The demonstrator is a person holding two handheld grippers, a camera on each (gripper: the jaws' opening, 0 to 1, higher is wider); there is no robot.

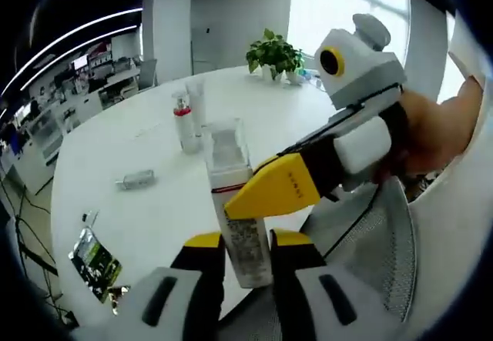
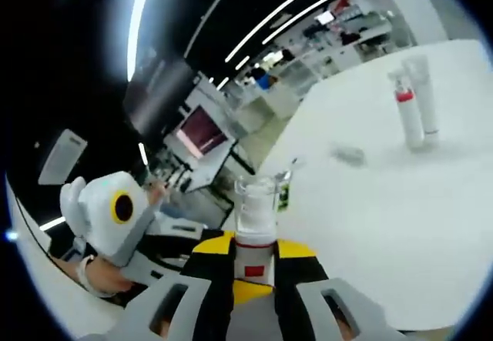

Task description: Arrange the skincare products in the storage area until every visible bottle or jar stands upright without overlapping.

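Presently, left hand-held gripper [image 1: 246,250] pinching lower body of white bottle [image 1: 235,210], clear cap, red band. Right hand-held gripper [image 2: 254,258] clamps same bottle [image 2: 254,229] near red band; bottle base hidden behind jaws. Two upright bottles [image 1: 187,119] at 11 o'clock on white surface [image 1: 146,195]. Small grey item [image 1: 136,178] at 9 o'clock lying flat, type indistinct. Label text illegible.

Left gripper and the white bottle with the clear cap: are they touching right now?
Touching. In the left gripper view the left gripper's yellow-tipped jaws press both sides of the white bottle, no gap showing.
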